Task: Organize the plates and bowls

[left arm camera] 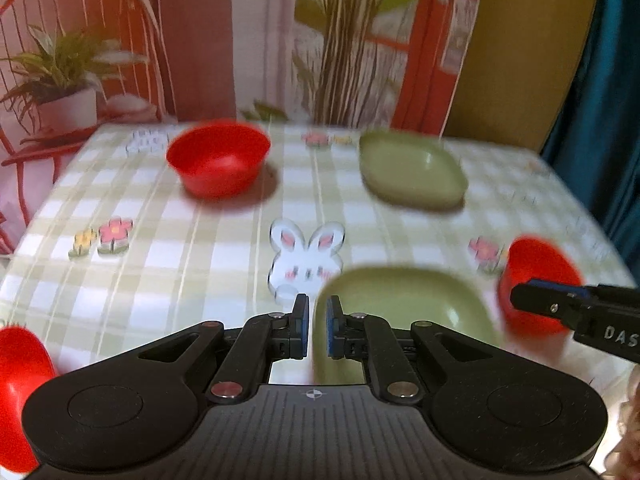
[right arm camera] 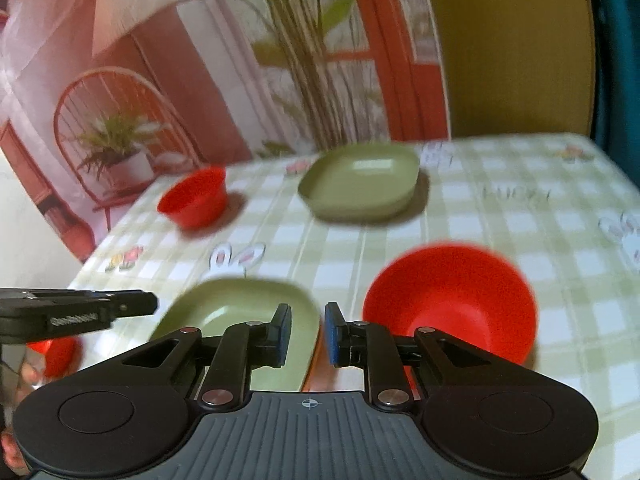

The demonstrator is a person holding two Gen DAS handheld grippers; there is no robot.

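A checked green-and-white tabletop [left arm camera: 192,280] with rabbit and flower prints carries the dishes, and a backdrop picturing a chair and plants [left arm camera: 340,40] stands behind its far edge. In the left wrist view the near green plate [left arm camera: 404,304] lies at about 1 o'clock of the left tongs [left arm camera: 317,328], its left rim showing in the gap between the blue pads; whether a pad touches it cannot be told through the blur. The left tongs stand narrowly apart and hold nothing. The right tongs [right arm camera: 306,334] are a little wider, also holding nothing, with the same plate's right rim [right arm camera: 240,312] just below and left of them and a red bowl [right arm camera: 452,300] at 2 o'clock, close beside the right finger. The other tool pokes in from the side in each view. Counted: 2 green plates, the far one [left arm camera: 412,168] at 1 o'clock near the back edge; 3 red bowls, 1 far at 11 o'clock [left arm camera: 218,156], 1 on the right, 1 at the near left edge [left arm camera: 20,384].
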